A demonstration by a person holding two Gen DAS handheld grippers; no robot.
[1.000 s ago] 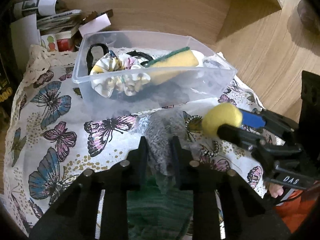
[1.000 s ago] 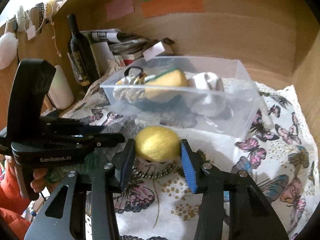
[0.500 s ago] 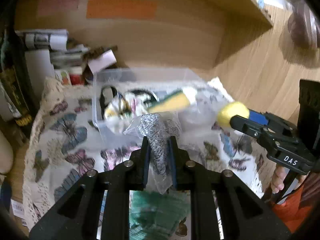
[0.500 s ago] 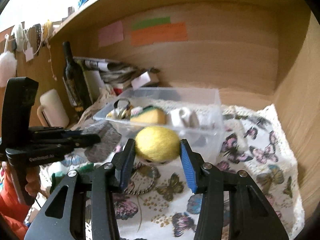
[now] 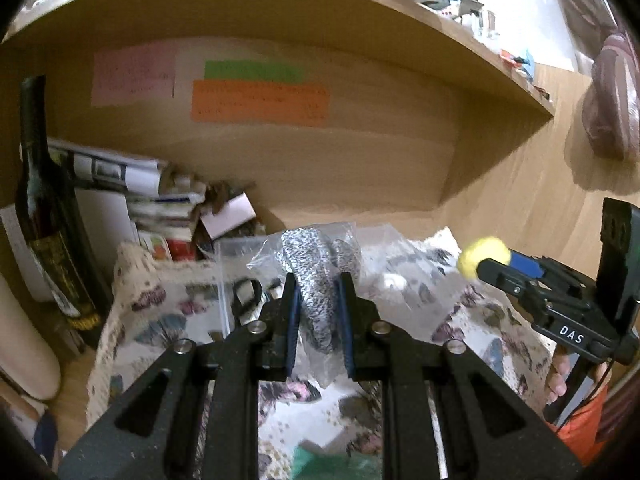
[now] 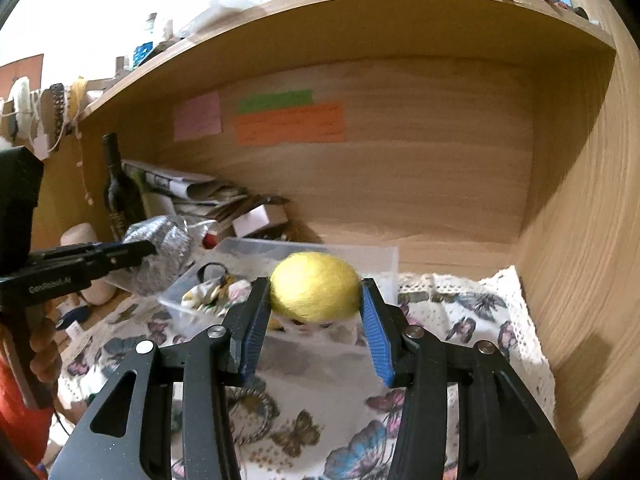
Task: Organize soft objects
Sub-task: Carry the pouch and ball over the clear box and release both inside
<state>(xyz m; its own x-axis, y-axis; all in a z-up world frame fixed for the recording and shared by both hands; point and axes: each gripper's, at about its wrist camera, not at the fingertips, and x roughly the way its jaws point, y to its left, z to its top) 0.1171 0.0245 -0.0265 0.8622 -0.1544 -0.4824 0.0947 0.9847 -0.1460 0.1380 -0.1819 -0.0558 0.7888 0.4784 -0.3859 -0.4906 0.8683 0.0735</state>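
My left gripper (image 5: 318, 280) is shut on a clear bag of grey speckled knit fabric (image 5: 316, 264) and holds it up in the air above the clear plastic bin (image 5: 236, 248). It also shows in the right wrist view (image 6: 160, 252), at the left. My right gripper (image 6: 314, 296) is shut on a yellow fuzzy ball (image 6: 316, 284), held above the bin (image 6: 384, 258). The ball also shows in the left wrist view (image 5: 482, 256), at the right. The bin holds a floral scrunchie (image 6: 208, 294) and a black hair tie (image 6: 212, 270).
A butterfly-print cloth (image 6: 460, 320) covers the shelf floor. A dark wine bottle (image 5: 48, 216), stacked papers (image 5: 120, 168) and small boxes stand at the back left. Wooden walls close the back and right. A braided ring (image 6: 256, 420) lies on the cloth, near.
Both grippers have risen well above the cloth, carrying the knit bag and the yellow ball up. The bin now sits lower and farther in both views.
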